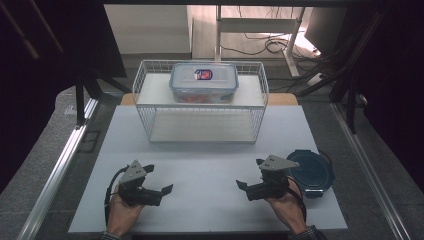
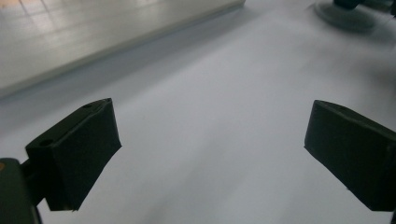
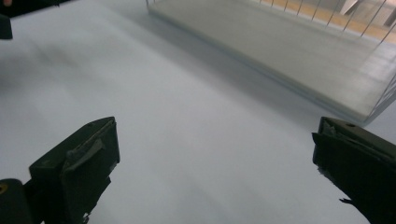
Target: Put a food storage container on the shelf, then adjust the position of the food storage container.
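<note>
Lidded food container (image 1: pixel 203 82): atop wire rack (image 1: pixel 145 107) at mat's far edge. Left gripper (image 1: pixel 159 180) and right gripper (image 1: pixel 250 175), jaws apart, empty, near edge. Advice: approach level, grasp both ends squarely.

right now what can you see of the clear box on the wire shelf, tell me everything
The clear plastic box is a rounded rectangular container with see-through walls and a lid on top, which bears a small red and blue label in the middle. Something reddish shows through near its bottom; what it is cannot be told. It sits flat and level on the top tier of the white wire shelf, near the middle. Neither gripper touches it.
</note>
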### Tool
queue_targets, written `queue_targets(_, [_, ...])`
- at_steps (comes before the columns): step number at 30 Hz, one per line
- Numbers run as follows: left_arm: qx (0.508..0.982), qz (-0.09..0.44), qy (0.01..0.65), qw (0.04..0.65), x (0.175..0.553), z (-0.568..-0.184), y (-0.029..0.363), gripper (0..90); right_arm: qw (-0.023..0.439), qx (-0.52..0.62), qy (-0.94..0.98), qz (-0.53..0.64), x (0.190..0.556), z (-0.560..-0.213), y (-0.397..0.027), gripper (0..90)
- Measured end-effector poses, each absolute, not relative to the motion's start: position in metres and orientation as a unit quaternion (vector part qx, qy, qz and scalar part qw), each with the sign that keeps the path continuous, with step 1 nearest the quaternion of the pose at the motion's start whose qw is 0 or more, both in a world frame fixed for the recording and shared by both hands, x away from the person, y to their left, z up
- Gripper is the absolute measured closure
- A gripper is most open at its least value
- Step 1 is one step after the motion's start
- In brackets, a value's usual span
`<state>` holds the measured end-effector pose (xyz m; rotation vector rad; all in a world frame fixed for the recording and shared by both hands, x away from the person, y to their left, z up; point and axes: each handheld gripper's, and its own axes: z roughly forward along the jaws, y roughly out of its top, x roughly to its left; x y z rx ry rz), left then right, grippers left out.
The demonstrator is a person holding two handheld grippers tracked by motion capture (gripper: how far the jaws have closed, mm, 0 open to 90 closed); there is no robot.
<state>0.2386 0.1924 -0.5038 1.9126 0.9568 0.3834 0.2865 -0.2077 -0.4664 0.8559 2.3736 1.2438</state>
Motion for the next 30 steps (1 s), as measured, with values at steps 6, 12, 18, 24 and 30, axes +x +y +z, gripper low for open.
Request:
queue_targets(6, [0.776,0.159,0.392,0.468,0.235,-0.508,0.196,2.4,0.185,0.287,0.853,0.395,0.287,-0.479,-0.206,0.0])
queue_targets(12, [0.774,0.154,0.394,0.471,0.236,-0.51,0.197,2.6,0.196,0.32,0.841,0.389,0.291,-0.475,-0.214,0.0])
queue_targets(18, [0.774,0.153,0.393,0.471,0.236,-0.51,0.197,3.0,0.19,0.368,0.821,0.392,0.298,-0.463,-0.233,0.0])
queue_targets(24, [0.774,0.151,0.395,0.471,0.237,-0.511,0.199,3.4,0.228,0.405,0.804,0.37,0.304,-0.456,-0.263,21.7])
queue_targets(30, [0.773,0.149,0.395,0.473,0.237,-0.511,0.2,3.7,0.243,0.451,0.78,0.36,0.311,-0.45,-0.316,69.3])
